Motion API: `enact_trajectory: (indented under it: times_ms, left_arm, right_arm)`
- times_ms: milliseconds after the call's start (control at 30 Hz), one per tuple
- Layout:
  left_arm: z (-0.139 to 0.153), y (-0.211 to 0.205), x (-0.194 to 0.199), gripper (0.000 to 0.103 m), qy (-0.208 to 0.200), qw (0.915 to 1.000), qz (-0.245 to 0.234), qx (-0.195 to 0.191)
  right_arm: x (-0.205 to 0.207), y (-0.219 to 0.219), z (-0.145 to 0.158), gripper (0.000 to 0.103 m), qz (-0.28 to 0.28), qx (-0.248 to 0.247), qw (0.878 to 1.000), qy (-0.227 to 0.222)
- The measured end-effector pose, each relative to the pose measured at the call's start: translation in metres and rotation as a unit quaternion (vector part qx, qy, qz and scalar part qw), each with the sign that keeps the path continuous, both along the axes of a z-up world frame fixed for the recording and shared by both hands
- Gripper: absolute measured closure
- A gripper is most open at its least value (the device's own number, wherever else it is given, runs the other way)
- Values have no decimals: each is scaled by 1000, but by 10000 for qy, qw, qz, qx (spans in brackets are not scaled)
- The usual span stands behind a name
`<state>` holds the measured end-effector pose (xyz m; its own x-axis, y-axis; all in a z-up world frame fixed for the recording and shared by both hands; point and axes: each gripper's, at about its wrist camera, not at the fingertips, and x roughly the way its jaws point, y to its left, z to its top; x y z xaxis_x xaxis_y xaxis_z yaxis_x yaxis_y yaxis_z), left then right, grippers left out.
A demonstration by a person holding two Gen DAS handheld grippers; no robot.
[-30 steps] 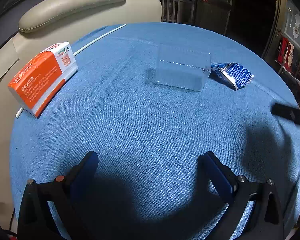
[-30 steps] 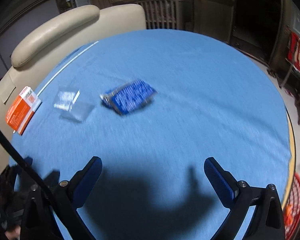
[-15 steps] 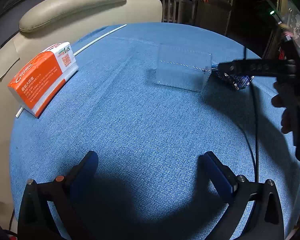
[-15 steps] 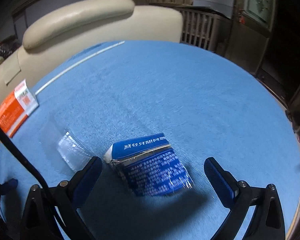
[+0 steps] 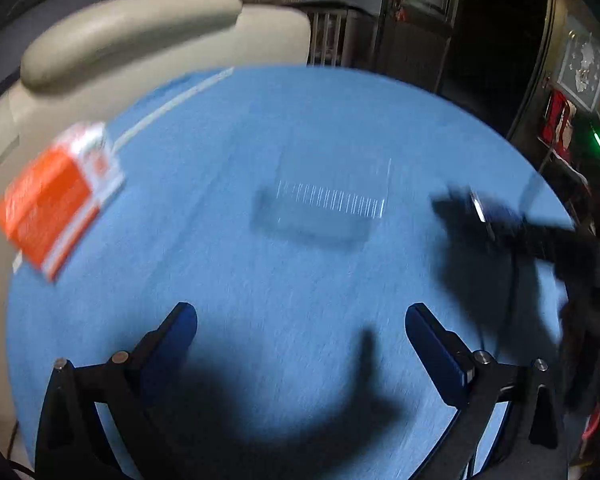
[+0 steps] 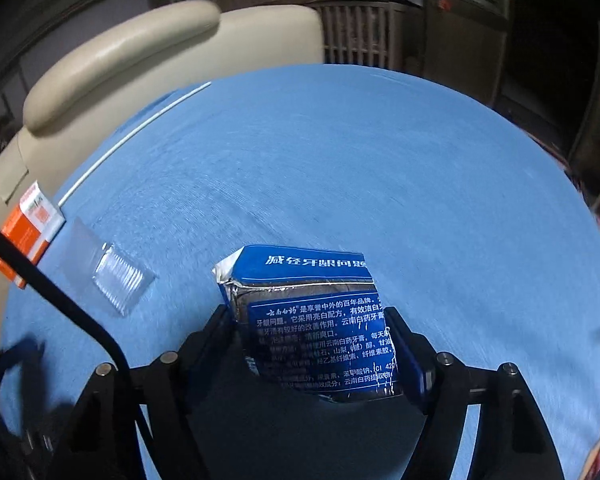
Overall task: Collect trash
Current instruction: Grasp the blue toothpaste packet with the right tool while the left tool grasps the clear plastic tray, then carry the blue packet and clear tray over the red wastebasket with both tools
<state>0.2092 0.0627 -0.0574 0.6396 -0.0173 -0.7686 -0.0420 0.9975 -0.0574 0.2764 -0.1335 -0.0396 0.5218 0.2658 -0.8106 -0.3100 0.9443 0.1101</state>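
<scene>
A crumpled blue carton (image 6: 320, 320) with white print lies on the blue tablecloth (image 6: 380, 160). My right gripper (image 6: 310, 320) has a finger on each side of it; its jaws are closing and the pads touch the carton's sides. The left wrist view shows that gripper (image 5: 480, 216) blurred at the right. To the carton's left lie a clear plastic box (image 6: 118, 278) (image 5: 324, 204) and an orange and white carton (image 6: 26, 236) (image 5: 56, 204). My left gripper (image 5: 300, 312) hangs open above bare cloth, well short of the clear box, holding nothing.
A thin white stick (image 6: 136, 136) lies along the table's far left edge. A beige padded chair (image 6: 140, 52) stands behind the round table. Dark furniture and a doorway fill the back; a black cable (image 6: 60, 304) crosses the right wrist view.
My right gripper moved forward over the blue carton and its jaws narrowed onto it. My left gripper pulled back and up; the clear box and orange carton now look farther off and blurred.
</scene>
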Motion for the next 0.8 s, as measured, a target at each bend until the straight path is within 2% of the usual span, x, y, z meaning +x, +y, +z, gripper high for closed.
enact_trajectory:
  times_ms: [167, 300, 367, 400, 433, 500, 633, 800]
  left_arm:
    - [14, -17, 45, 0, -121, 9996, -199, 130]
    - [-1, -26, 77, 0, 124, 9983, -290, 482]
    - [-14, -24, 90, 0, 371, 9977, -384, 421]
    - [-17, -21, 93, 17, 393, 9980, -438, 242]
    - [-16, -16, 92, 31, 348, 9984, -426, 89]
    - [-8, -12, 87, 29, 265, 9992, -305, 64]
    - [18, -19, 61, 30, -98, 9991, -388, 160]
    - [39, -26, 32, 29, -260, 9985, -423, 210]
  right_arm:
    - [-21, -27, 3, 26, -204, 204, 9996, 36]
    - [-44, -43, 7, 26, -323, 371, 9988, 27]
    - [-51, -45, 8, 26, -341, 413, 9986, 2]
    - [-53, -45, 9, 26, -359, 449, 9983, -3]
    - [-57, -45, 10, 26, -377, 471, 9982, -13]
    - [-63, -49, 14, 26, -416, 523, 9978, -45]
    - [-78, -56, 21, 26, -500, 628, 9967, -134]
    - [-100, -59, 34, 26, -537, 744, 9954, -259]
